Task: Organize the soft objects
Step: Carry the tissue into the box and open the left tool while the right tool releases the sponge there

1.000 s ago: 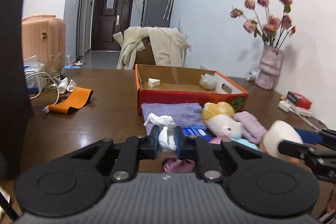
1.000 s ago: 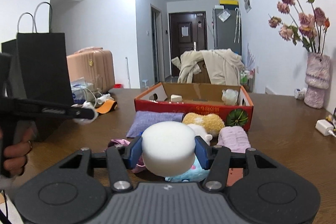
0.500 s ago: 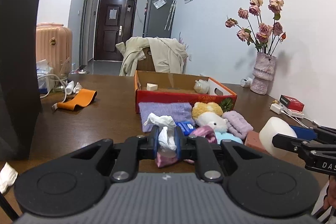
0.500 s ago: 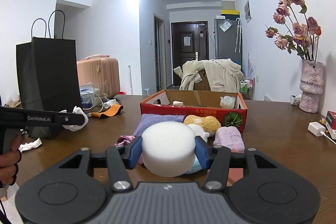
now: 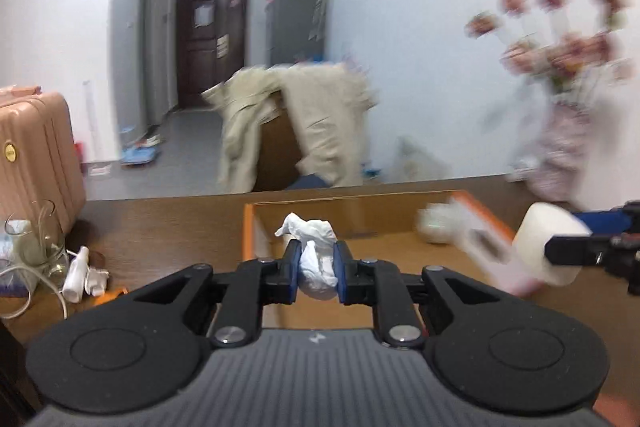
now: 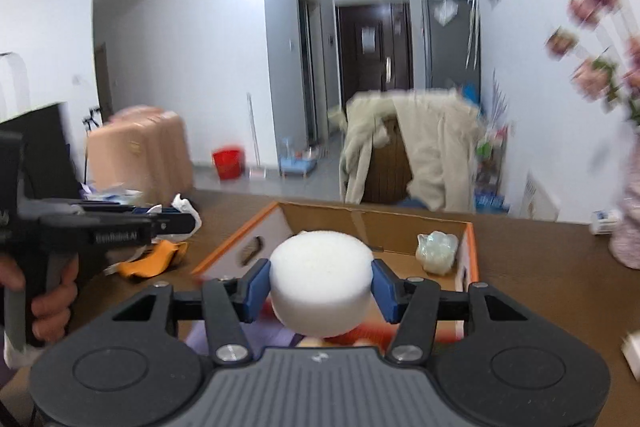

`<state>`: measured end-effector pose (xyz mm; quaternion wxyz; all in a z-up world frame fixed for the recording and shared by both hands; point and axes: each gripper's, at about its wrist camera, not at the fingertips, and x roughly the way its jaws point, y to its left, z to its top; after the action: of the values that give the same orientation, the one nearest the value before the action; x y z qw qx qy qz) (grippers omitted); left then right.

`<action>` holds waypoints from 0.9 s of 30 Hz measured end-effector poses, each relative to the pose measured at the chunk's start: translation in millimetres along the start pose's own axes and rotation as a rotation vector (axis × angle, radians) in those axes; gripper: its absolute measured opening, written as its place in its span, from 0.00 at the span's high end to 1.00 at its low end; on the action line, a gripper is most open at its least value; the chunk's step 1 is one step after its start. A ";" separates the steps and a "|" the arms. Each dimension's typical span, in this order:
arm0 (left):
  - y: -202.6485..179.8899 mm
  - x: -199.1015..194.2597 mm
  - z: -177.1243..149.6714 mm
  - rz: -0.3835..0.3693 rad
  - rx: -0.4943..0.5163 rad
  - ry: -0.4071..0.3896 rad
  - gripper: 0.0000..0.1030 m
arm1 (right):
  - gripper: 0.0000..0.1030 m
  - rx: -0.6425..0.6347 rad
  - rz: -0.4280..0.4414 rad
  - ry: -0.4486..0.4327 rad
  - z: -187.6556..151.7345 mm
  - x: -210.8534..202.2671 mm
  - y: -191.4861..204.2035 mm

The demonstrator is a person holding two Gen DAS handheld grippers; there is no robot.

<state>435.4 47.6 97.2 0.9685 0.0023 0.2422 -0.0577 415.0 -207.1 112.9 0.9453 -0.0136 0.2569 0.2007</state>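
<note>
We've got our left gripper (image 5: 316,269) pinching a crumpled white tissue (image 5: 314,255), right gripper (image 6: 320,285) squeezing a white foam puck (image 6: 320,277), both over the cardboard box (image 6: 466,253).

— What carries everything here?
— A dark brown wooden table (image 5: 168,223), its far edge facing a hallway.

— What sits on it?
— An open cardboard box (image 6: 360,217) with orange edges rests at the middle. Left of the box lies an orange cloth (image 6: 150,261), with a small white bottle (image 5: 78,269), a white cable (image 5: 24,277) and a clear glass jar (image 5: 34,247) close by. A black paper bag (image 6: 44,151) stands at the left edge.

— And to the right?
— A blurred pink vase (image 5: 564,147) of flowers stands near the wall, well apart from the box, with 1 small white container (image 6: 604,221) just beside it.
</note>
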 end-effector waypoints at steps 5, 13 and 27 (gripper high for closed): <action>8.6 103.9 13.7 -0.021 -0.031 0.168 0.83 | 0.48 0.022 -0.086 0.172 33.7 137.0 -34.7; -0.3 148.5 13.9 -0.015 0.069 0.209 0.49 | 0.34 -0.017 -0.216 0.292 34.1 242.4 -51.7; 11.9 -4.7 51.9 0.058 0.047 0.025 0.26 | 0.19 0.047 -0.156 0.077 74.9 59.8 -52.3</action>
<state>457.0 58.2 145.0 0.9663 0.0327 0.2527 -0.0352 518.3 -223.2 144.5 0.9475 -0.0190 0.2959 0.1198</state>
